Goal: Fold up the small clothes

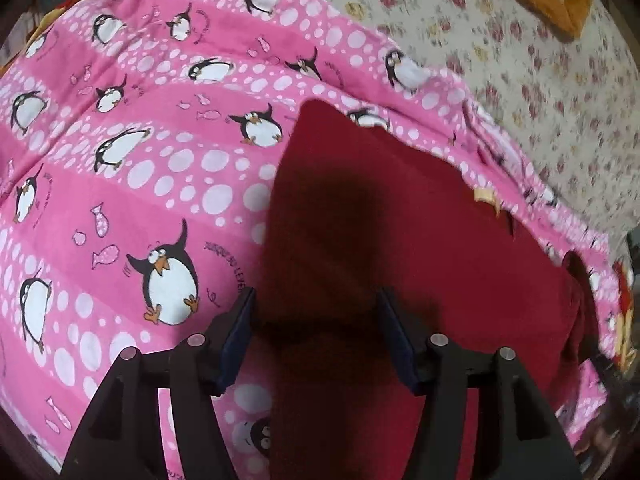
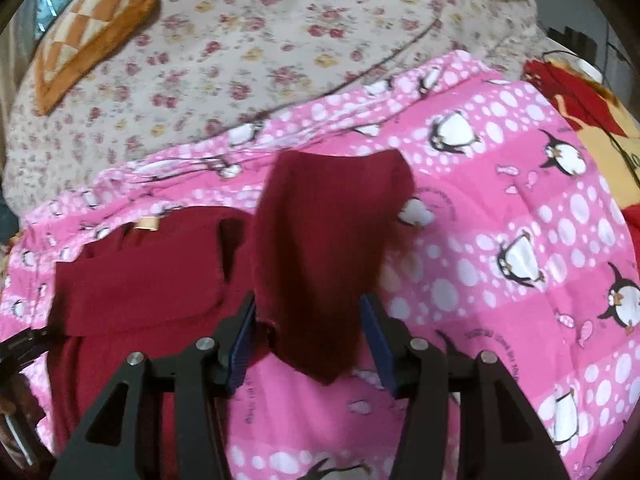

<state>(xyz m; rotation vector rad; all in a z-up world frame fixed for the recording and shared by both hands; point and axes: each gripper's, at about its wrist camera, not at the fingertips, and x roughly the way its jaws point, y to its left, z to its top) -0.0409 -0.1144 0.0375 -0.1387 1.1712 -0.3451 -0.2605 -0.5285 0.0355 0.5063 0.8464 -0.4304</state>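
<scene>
We see a bed covered by a pink blanket (image 1: 132,168) printed with penguins, fish and white dots, one such blanket in both views. Beyond it, past the fingertips of both grippers, lies one cream sheet with small red and yellow flowers (image 2: 248,52), and on that sheet sits one orange and tan checked cushion (image 2: 92,28), ahead and to the left of the right gripper, ahead and to the right of the left one. A window shows at the far upper left of the right wrist view. Off to the right of the right gripper, at the blanket's edge, we make out one red and yellow cloth (image 2: 592,108).

We count one dark red garment (image 1: 400,248). It lies flat on the blanket directly ahead of the left gripper (image 1: 316,336), filling the space between its fingers and spreading to the right; a small tan label sits near its far edge. The left gripper stands wide apart, gripping nothing that we can see.

In the right wrist view the body of the garment lies ahead and to the left of the right gripper (image 2: 308,340), while one part of it (image 2: 332,240) rises between the fingers. The right gripper also stands wide; whether a pad touches the cloth we cannot tell
</scene>
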